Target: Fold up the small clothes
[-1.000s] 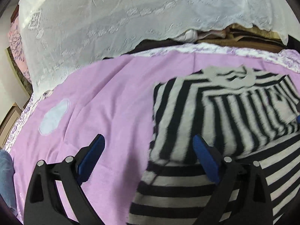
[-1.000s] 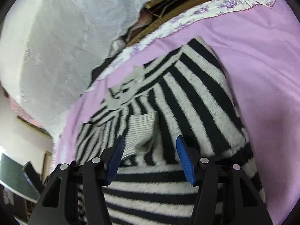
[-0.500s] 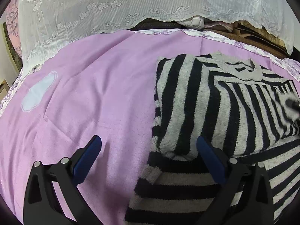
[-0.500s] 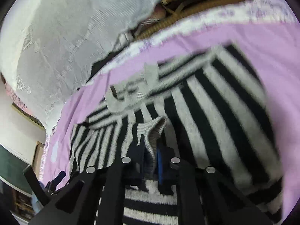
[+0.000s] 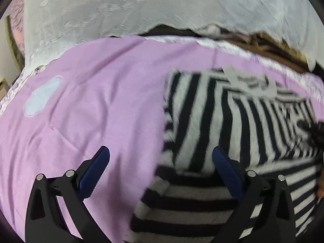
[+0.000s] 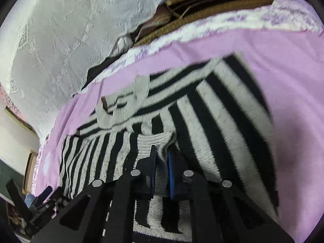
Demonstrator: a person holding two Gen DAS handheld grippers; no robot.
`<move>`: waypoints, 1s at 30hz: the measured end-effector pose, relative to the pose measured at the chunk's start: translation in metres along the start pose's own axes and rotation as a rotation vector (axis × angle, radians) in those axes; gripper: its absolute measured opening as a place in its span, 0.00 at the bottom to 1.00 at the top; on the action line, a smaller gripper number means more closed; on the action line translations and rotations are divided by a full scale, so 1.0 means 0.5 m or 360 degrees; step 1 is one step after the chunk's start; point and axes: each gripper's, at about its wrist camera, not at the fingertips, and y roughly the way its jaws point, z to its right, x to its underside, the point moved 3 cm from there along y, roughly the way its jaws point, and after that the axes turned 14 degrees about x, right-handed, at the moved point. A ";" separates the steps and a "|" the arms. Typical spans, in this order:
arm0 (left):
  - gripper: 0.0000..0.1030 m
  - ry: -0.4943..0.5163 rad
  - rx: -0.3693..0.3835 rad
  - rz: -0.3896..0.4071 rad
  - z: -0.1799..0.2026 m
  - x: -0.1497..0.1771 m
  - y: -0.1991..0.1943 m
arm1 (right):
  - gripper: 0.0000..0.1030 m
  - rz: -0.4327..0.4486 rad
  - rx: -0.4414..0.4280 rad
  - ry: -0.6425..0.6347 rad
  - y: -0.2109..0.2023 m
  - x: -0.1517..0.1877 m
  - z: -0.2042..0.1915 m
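Black-and-grey striped knit, a small sweater (image 6: 212, 121), lies flat on a pink-lilac bedspread (image 5: 91, 111) with both sleeves folded in over its front and its plain grey collar (image 6: 121, 105) toward the far edge of the bed. In the left wrist view the sweater (image 5: 232, 121) fills the right half of the picture, blurred, with its hem end toward the camera.

The right gripper (image 6: 162, 162) is clamped on the ribbed grey cuff (image 6: 154, 141) of the sleeve that lies across the middle of the garment: the cuff fabric is pinched between the two pads and stands up in a small ridge above them. Its jaws have just been closing, then eased slightly wider, with the cuff between them all along.

The left gripper (image 5: 161, 160) stands wide apart with nothing between its blue pads (image 5: 95, 168); one finger hovers over bare bedspread, the other over the near left part of the sweater, around the folded sleeve's end. Whether either finger touches the cloth I cannot tell.

A pale blue patch (image 5: 42, 97) shows on the bedspread well to the left of the sweater. Behind the bed hangs a white lace curtain (image 6: 60, 40), and brown woven material (image 6: 202, 6) lies beyond the bedspread's floral border
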 end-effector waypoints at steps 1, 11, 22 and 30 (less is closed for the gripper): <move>0.96 -0.0010 0.0004 0.0015 -0.004 -0.017 -0.005 | 0.15 0.0063 0.0021 0.0016 -0.019 -0.005 0.002; 0.96 -0.0021 -0.0153 -0.0133 -0.028 -0.141 0.132 | 0.14 -0.0003 -0.0003 -0.0191 0.003 -0.015 -0.073; 0.95 0.0024 -0.0024 -0.0015 -0.013 -0.104 0.062 | 0.19 0.0060 -0.0041 -0.0294 -0.044 0.023 -0.060; 0.96 0.0071 0.0024 -0.0171 0.001 0.008 0.087 | 0.30 0.0069 0.0086 -0.0530 -0.038 0.110 -0.067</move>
